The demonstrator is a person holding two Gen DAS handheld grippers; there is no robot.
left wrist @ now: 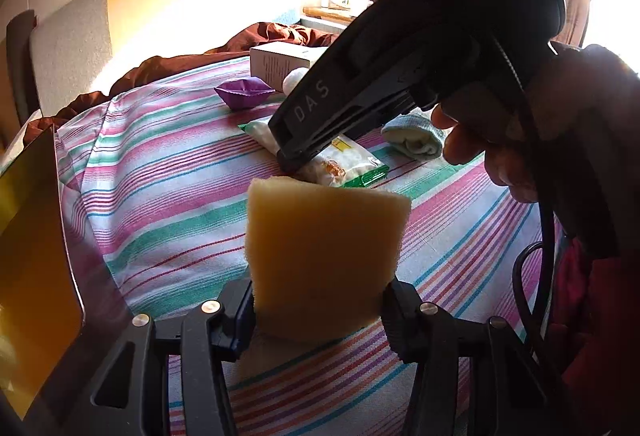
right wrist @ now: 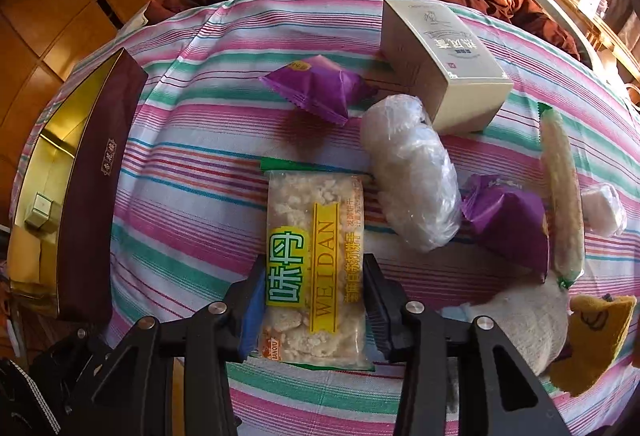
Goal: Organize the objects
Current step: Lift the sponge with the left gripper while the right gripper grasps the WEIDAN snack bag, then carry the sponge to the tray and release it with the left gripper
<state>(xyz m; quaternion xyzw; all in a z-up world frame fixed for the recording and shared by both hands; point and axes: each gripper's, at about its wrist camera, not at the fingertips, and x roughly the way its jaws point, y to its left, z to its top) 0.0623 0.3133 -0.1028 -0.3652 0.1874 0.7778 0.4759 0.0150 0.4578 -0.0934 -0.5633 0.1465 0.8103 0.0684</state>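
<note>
- My left hand-held gripper (left wrist: 318, 310) is squeezed onto a yellow sponge (left wrist: 326, 252). The sponge stands up between the two fingers, above the striped bed sheet (left wrist: 168, 196).
- My right hand-held gripper (right wrist: 314, 302) has its fingers on both sides of a cracker pack (right wrist: 316, 264). The pads touch the pack's edges, so it looks gripped. The pack lies flat on the sheet.
- In the left view, the right hand-held gripper points down at 12 o'clock from the sponge, with its tip on the pack.
- In the right view, a purple packet (right wrist: 320, 86) sits at 12 o'clock from the pack.
- A clear plastic bundle (right wrist: 412, 172) lies at 2 o'clock, just beside the pack.
- A grey box (right wrist: 440, 68) is behind the bundle, touching it.
- A second purple packet (right wrist: 508, 220) is at 3 o'clock, next to a long thin cracker pack (right wrist: 562, 196).
- A dark red box (right wrist: 96, 180) with a gold inside is open at 9 o'clock, at the bed's edge.
</note>
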